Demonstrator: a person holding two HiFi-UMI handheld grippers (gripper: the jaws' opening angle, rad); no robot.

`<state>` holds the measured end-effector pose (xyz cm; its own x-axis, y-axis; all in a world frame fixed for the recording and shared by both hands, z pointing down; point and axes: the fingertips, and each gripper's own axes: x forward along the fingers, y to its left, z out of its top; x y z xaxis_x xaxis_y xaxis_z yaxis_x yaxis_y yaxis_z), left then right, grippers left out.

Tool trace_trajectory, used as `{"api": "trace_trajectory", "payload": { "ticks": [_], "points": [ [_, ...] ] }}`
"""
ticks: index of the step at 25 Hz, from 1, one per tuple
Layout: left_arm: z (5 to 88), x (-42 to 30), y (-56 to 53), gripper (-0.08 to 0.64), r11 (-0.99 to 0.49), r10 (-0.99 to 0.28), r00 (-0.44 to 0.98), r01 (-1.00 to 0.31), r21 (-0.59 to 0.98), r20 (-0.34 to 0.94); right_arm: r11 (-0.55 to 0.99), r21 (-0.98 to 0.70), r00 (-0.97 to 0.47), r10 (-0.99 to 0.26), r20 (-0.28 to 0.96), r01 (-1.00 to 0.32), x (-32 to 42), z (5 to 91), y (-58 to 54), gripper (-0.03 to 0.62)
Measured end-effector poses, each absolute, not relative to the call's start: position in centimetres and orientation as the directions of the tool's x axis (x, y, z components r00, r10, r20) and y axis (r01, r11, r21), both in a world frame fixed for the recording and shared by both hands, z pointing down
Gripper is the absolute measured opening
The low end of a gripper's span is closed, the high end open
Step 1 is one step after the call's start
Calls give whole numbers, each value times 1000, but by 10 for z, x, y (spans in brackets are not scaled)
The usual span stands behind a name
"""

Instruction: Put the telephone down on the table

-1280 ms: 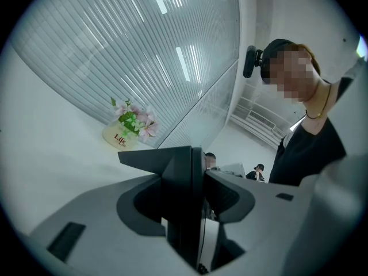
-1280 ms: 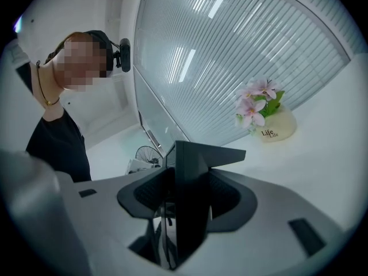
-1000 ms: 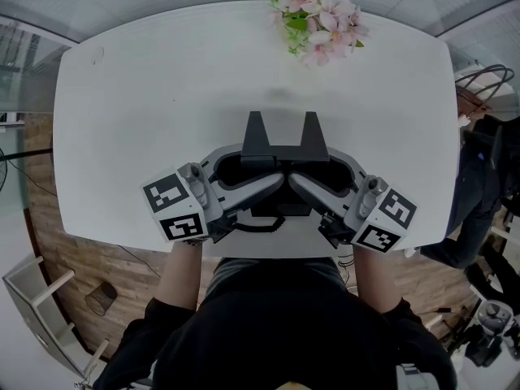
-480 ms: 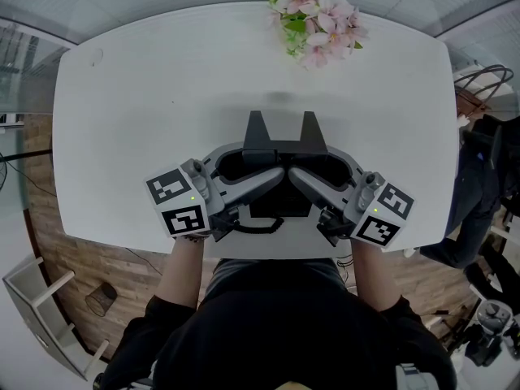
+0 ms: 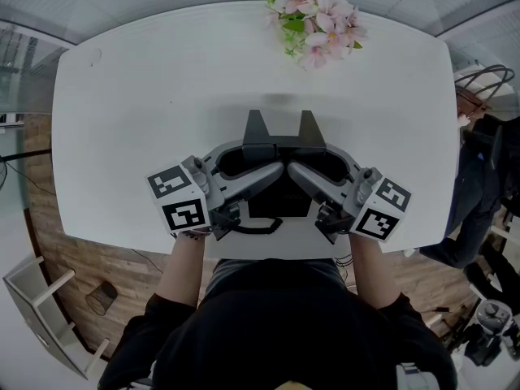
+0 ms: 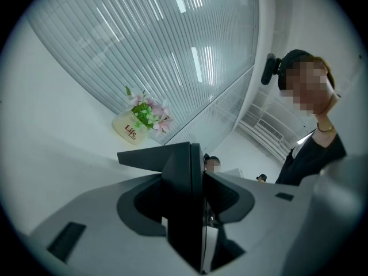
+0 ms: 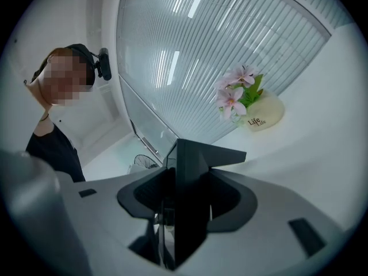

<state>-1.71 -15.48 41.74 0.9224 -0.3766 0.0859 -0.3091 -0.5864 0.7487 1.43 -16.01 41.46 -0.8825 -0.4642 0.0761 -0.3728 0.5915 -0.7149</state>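
Flowers (image 5: 315, 19) in all views, pot (image 6: 129, 132) in gripper views only

An office: white meeting table (image 5: 122, 136), ribbed glass partitions (image 6: 115, 45)

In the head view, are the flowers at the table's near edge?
No, the flowers stand at the far edge of the table.

left tongs (image 5: 255, 130): jaws together, pointing level | right tongs (image 5: 310, 130): jaws together, pointing level | side by side
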Motion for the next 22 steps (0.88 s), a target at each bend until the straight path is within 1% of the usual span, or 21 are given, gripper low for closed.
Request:
{"api": "trace_trajectory", "payload": {
  "ticks": [22],
  "points": [
    [432, -17, -166, 210, -514, -392, 914, -314, 798, 108, 520, -777, -879, -468, 88, -355, 15, 430, -171, 215]
  ]
}}
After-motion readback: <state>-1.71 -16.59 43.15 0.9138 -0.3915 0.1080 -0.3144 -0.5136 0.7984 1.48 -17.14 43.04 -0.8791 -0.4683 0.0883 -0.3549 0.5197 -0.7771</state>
